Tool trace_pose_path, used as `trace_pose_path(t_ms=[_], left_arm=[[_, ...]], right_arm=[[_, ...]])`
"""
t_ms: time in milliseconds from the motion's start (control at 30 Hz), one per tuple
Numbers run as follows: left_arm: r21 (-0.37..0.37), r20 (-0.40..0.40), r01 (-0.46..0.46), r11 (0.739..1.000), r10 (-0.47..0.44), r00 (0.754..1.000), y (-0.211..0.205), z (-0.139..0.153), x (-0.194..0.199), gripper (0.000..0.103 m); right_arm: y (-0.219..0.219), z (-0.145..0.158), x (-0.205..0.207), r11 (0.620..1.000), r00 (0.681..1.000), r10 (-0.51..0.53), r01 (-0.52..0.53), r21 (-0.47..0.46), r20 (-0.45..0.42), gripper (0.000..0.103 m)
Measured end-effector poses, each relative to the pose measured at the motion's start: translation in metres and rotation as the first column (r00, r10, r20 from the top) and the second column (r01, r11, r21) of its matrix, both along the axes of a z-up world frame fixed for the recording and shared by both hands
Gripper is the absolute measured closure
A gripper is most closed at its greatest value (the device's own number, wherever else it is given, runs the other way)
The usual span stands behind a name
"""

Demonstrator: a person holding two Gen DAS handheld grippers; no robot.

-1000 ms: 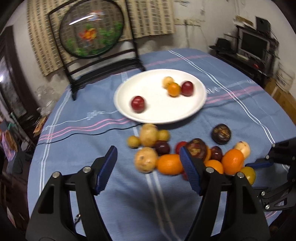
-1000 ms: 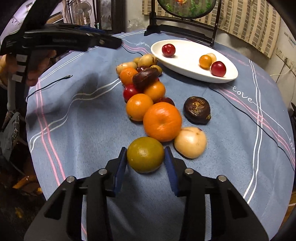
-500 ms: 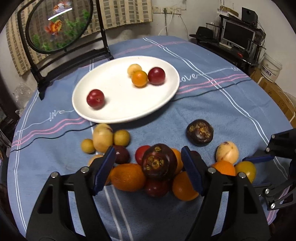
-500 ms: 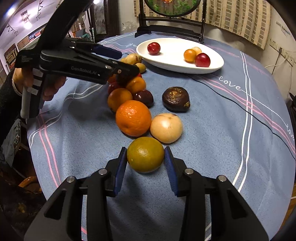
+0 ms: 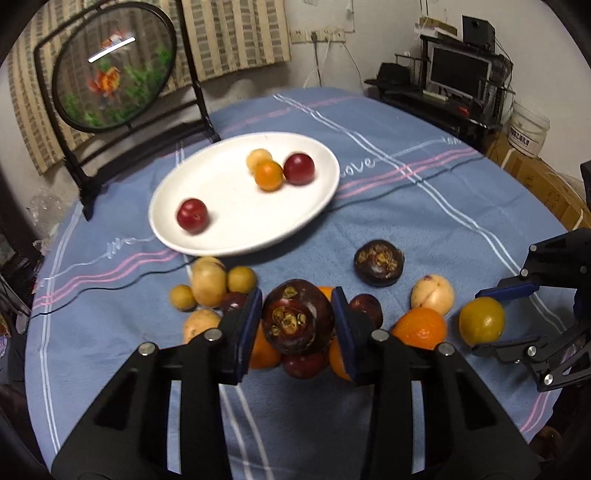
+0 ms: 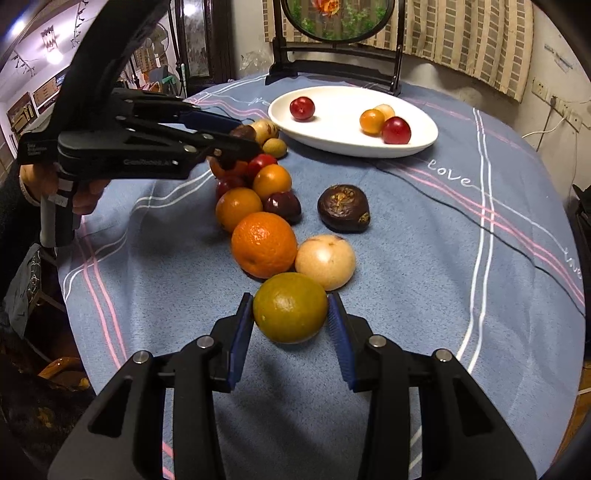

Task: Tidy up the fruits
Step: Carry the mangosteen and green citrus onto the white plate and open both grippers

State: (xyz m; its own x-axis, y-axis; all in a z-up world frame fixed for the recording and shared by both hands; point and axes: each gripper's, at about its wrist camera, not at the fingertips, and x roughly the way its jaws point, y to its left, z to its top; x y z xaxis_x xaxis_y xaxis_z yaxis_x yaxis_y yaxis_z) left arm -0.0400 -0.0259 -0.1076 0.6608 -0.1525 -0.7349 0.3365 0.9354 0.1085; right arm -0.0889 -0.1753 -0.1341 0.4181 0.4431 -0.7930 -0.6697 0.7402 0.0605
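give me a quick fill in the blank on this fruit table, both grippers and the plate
1. The left gripper is shut on a dark ____ fruit atop the pile.
2. The right gripper holds a ____ citrus fruit.
3. The white plate holds ____ fruits.
4. A second dark mangosteen lies on the ____ tablecloth, apart from the pile.

Missing words: mangosteen; greenish-yellow; four; blue

A home: clothed table (image 5: pixel 424 206), curtains (image 6: pixel 461 33), computer monitor (image 5: pixel 460 70).
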Motion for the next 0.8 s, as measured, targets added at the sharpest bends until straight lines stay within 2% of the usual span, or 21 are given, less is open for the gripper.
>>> trace_pose_path(t_ms=[167,300,500,600,800], left_arm=[[-0.027,0.056,-0.041,0.999,0.043,0.998,0.014,0.028,-0.008,0.064],[-0.037,0.09,-0.079,0.996,0.082,0.993,0.027,0.048,-0.006,0.064],[-0.064,0.137,-0.144,0.987,0.152,0.979,0.037,0.072,0.011,0.064],[-0.086,0.135,-0.177,0.98,0.187,0.973,0.038,0.075,0.025,0.064],[-0.041,0.121,-0.217,0.975,0.22,0.968,0.03,0.062,0.06,0.064]], right_arm=[[0.001,0.019,-0.004,1.0,0.999,-0.001,0.0,0.005,0.045,0.062],[0.001,0.047,-0.002,0.999,0.994,-0.008,0.004,0.032,0.108,0.062],[0.005,0.089,0.024,0.997,0.981,-0.04,0.028,0.065,0.191,0.062],[0.013,0.1,0.043,0.996,0.977,-0.054,0.037,0.086,0.207,0.062],[0.037,0.111,0.09,0.993,0.974,-0.068,0.045,0.112,0.217,0.062]])
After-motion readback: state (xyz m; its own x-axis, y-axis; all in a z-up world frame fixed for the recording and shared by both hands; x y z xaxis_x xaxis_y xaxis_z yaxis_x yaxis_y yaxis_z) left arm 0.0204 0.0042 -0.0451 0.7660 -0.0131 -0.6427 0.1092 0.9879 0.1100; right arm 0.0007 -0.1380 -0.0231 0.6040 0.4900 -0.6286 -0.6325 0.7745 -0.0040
